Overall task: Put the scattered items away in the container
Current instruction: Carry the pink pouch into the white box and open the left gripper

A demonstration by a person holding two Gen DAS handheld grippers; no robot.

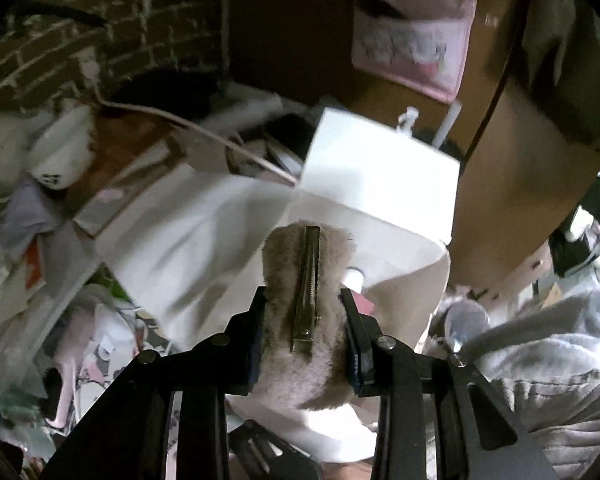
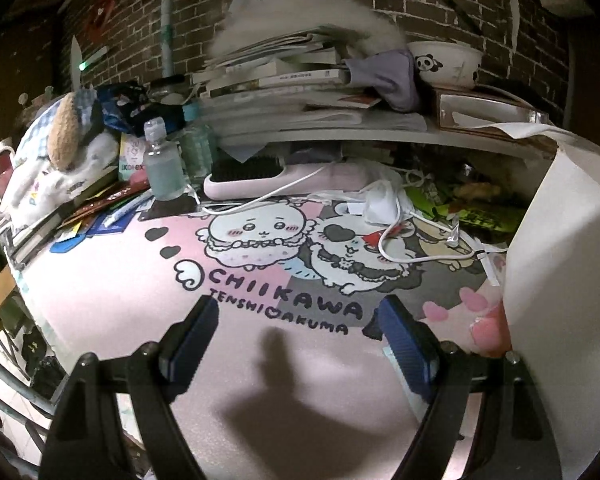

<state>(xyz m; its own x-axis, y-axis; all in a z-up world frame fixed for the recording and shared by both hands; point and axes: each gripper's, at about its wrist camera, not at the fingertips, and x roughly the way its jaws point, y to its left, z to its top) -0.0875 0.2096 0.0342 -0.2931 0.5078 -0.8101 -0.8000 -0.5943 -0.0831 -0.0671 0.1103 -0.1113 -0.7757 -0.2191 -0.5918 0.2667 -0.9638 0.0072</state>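
Gripping a furry clip, the left gripper hangs over the white bag. Right gripper gapes wide, empty, above the mat.

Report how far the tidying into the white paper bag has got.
Done: not certain; a white-capped item seems to lie in the white paper bag. In hand: the left gripper clamps a fuzzy hair clip above the bag's mouth. Left: the right gripper is open and empty over the pink mat; a bottle, pen and white cable remain out.
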